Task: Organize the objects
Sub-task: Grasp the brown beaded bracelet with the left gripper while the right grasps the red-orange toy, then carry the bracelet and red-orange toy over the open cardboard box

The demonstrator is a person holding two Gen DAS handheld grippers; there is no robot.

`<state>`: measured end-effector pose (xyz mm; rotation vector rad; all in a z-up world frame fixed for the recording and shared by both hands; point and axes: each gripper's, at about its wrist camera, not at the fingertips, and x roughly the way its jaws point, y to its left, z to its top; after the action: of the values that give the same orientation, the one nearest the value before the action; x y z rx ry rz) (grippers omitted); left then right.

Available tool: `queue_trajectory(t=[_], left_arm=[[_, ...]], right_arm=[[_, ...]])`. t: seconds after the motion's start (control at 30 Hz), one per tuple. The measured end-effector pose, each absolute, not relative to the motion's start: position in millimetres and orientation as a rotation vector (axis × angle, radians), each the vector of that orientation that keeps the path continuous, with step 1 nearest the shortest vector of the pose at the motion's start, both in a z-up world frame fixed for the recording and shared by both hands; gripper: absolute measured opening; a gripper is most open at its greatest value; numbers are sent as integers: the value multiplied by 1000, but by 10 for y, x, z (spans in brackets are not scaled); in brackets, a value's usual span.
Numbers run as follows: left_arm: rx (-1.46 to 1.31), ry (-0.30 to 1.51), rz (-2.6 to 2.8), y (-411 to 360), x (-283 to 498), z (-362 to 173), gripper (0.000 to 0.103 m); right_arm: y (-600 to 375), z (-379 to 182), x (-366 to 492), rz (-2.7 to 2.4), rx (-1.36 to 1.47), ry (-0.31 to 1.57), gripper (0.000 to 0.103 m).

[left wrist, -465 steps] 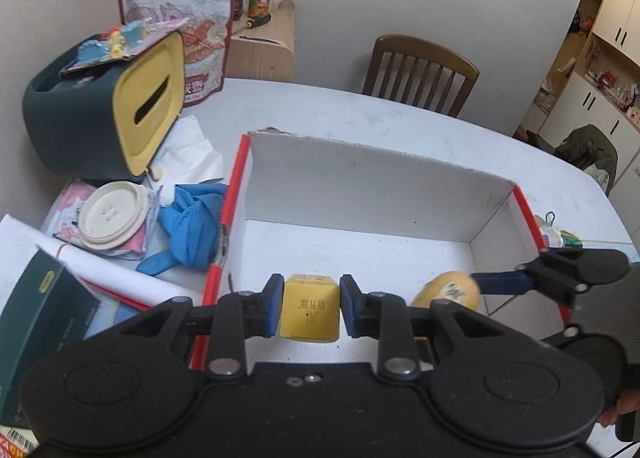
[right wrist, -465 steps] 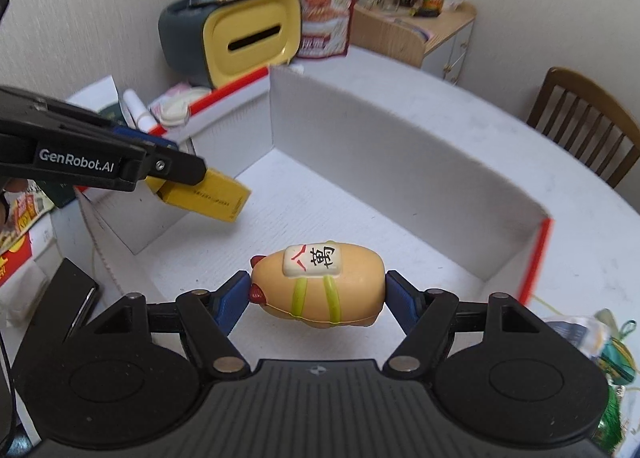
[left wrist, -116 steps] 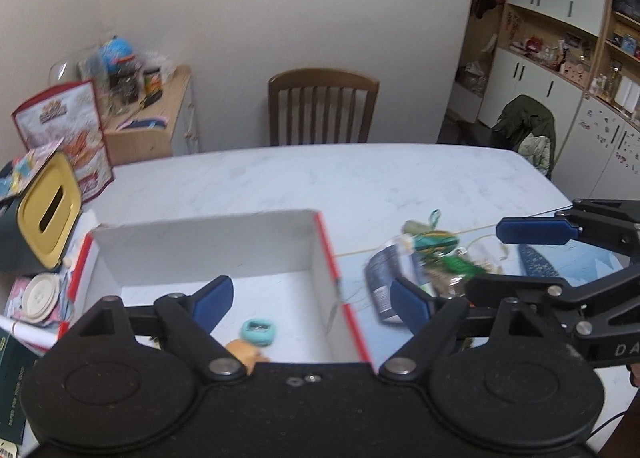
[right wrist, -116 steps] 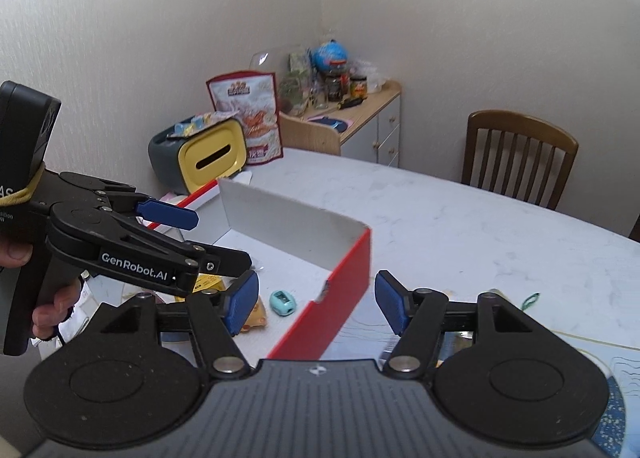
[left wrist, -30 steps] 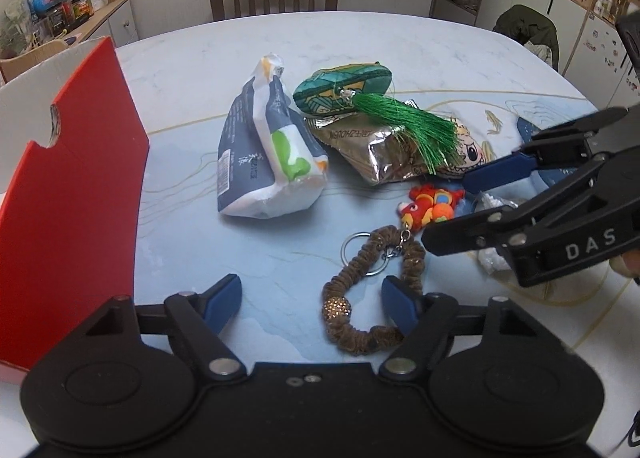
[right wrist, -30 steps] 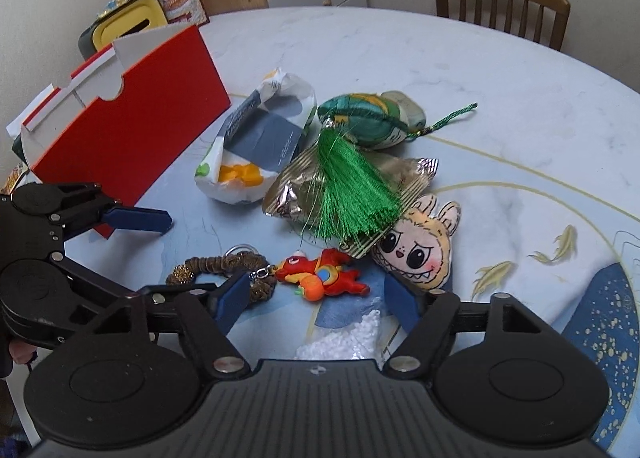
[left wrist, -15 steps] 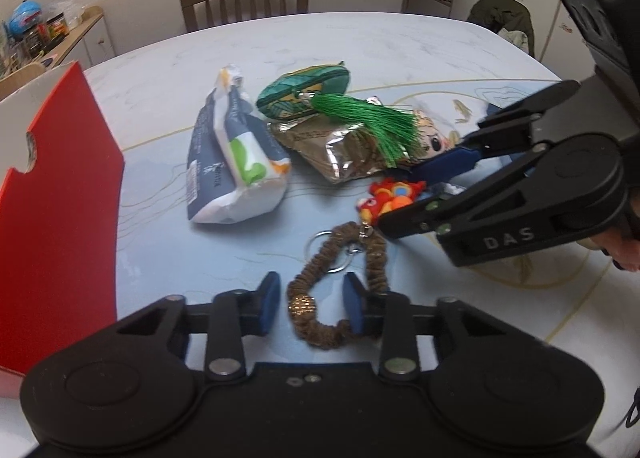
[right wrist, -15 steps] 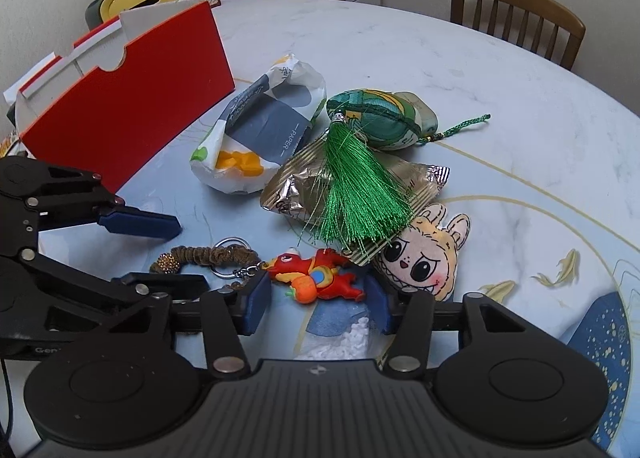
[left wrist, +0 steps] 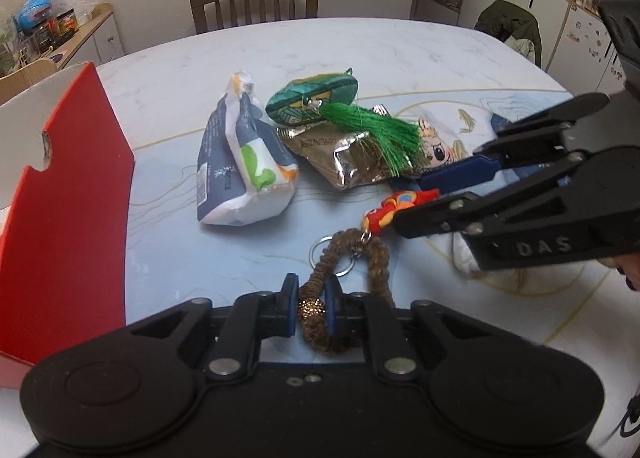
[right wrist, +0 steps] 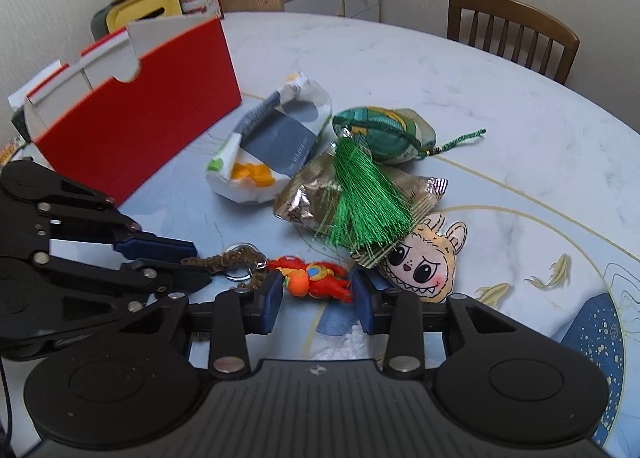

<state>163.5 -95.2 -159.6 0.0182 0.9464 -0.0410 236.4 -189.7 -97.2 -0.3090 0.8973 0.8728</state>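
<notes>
Both jaw pairs have just been closing: the left gripper (left wrist: 311, 308) now clamps the braided keychain loop (left wrist: 352, 254), the right gripper (right wrist: 316, 292) its red dragon charm (right wrist: 316, 278), ready for lifting toward the red box (right wrist: 140, 98).

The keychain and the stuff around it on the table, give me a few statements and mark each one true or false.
1. The left claw is shut on the brown braided keychain loop. True.
2. The red toy charm lies between the right claw's pads. True.
3. The green tassel lies inside the red box. False: it lies across the foil packet, outside the box.
4. The cartoon face patch lies on top of the tassel. False: the tassel overlaps its upper edge.
5. A wooden chair stands beyond the table. True.
</notes>
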Motion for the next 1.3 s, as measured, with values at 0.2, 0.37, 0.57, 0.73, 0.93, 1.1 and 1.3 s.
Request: queue_trajectory(t=[0.2, 0.37, 0.57, 0.73, 0.93, 1.1, 1.3], left_arm=[[-26, 916, -42, -916, 1582, -1454, 12], [-36, 900, -43, -916, 1555, -1370, 11], [-56, 890, -33, -889, 1503, -1336, 11], [-91, 858, -31, -831, 1436, -1205, 11], [-123, 794, -34, -706, 1316, -848, 12], [-130, 751, 0, -498, 1228, -572, 12], [-133, 704, 60, -81, 1139, -354, 12]], right_arm=[[-1969, -777, 2223, 909, -272, 857, 37], [-2033, -575, 2127, 941, -224, 827, 36], [-2083, -303, 2025, 965, -176, 780, 36], [-2093, -119, 1956, 977, -162, 749, 36], [-2044, 84, 1866, 977, -169, 709, 36], [-1959, 262, 1797, 977, -165, 672, 36], [-1734, 495, 1728, 977, -151, 625, 36]])
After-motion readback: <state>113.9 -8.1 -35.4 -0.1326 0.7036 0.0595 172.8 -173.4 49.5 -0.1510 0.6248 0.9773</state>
